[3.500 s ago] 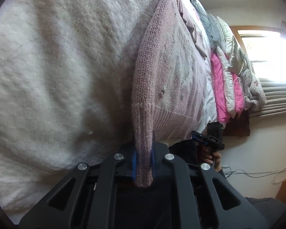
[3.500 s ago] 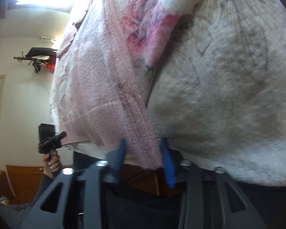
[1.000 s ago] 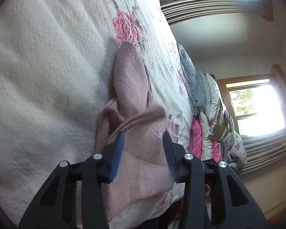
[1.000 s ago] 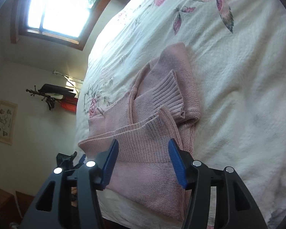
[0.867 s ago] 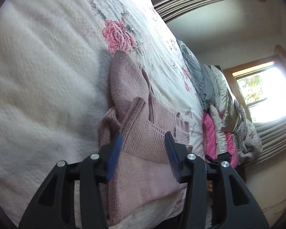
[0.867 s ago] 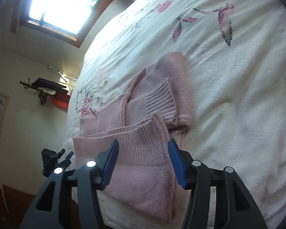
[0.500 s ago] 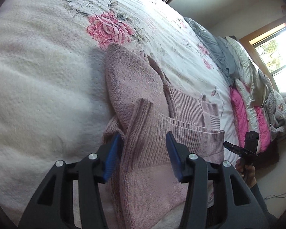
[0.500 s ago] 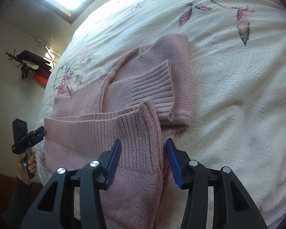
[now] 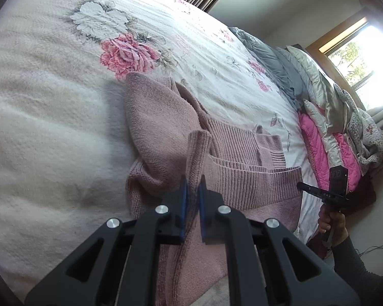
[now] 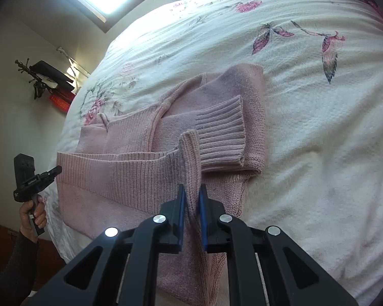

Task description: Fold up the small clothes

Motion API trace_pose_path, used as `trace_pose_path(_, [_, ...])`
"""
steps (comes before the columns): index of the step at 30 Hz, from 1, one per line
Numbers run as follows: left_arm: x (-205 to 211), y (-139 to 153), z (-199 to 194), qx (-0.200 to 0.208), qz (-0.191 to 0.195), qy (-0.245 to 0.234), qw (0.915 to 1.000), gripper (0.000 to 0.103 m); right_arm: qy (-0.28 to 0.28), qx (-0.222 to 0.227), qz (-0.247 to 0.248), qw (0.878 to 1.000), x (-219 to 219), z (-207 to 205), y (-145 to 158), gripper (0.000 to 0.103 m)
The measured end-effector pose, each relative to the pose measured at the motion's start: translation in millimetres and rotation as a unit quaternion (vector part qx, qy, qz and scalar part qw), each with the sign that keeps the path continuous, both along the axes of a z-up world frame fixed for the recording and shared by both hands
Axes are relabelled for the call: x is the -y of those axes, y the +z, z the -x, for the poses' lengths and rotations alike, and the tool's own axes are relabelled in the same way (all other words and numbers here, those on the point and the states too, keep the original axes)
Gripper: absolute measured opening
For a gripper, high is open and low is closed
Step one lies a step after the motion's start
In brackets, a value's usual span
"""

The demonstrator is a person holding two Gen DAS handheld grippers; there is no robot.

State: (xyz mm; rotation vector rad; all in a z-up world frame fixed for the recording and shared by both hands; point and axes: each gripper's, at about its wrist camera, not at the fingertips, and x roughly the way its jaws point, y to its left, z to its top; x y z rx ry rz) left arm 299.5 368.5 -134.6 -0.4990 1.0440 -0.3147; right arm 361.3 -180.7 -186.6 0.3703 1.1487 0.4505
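Observation:
A pink knit sweater (image 9: 160, 127) lies on the floral bedspread (image 9: 51, 102), its sleeves folded in over the chest. One ribbed cuff (image 10: 222, 117) rests on top. My left gripper (image 9: 192, 188) is shut on the left corner of the ribbed hem, which stands up in a pinched ridge. At the other end of the hem, my right gripper (image 10: 191, 196) is shut on the right corner of the sweater (image 10: 140, 173) in the same way. The hem band stretches flat between the two corners. A hand (image 9: 329, 219) holds the far gripper's handle.
Grey, white and pink quilts (image 9: 319, 132) are piled along the far side of the bed, below a bright window (image 9: 357, 51). A wall hook with dark items (image 10: 48, 76) hangs past the bed's edge. Bare bedspread (image 10: 319, 127) lies beyond the sweater.
Half a second ago both grippers stood open around the hem corners; now both have shut on them. Before that, the sweater's lower half was carried up and laid over the sleeves.

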Motion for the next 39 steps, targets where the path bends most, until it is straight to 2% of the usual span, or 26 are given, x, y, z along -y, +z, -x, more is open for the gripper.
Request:
trace_pose_path(5, [0,23,1,0.03,0.023,-0.002,0.9993,0.005,0.001,0.024,0.001,1.0,1,2,23,0.009])
trace_pose_path(9, [3,48,-5,0.06,0.023,-0.011,0.9979,0.005,-0.003,0.046,-0.001,0.999,2,-4,44,0.009])
trace_pose_path(15, [-3,59,-45,0.064,0.023,-0.005,0.9977,0.005,-0.027,0.061,0.001,0.998,5,-34,62,0.009])
trace_pose_path(21, [-13,52,-95,0.043,0.024,0.013,0.9987,0.005,-0.045,0.056,0.012,0.997,2,-80,64,0.009])
trace_pose_path(27, [-25,35,-137,0.017,0.024,0.032,0.999,0.005,-0.066,0.037,0.016,0.997,2,-122,48,0.009])
trace_pose_path(34, [-28,9,-170,-0.012,0.021,0.042,0.9988,0.005,-0.076,0.016,0.034,0.996,-2,-157,22,0.009])
trace_pose_path(39, [-35,-12,-185,-0.026,0.035,0.054,0.9976,0.005,-0.086,0.004,0.036,0.996,-1,-167,4,0.009])
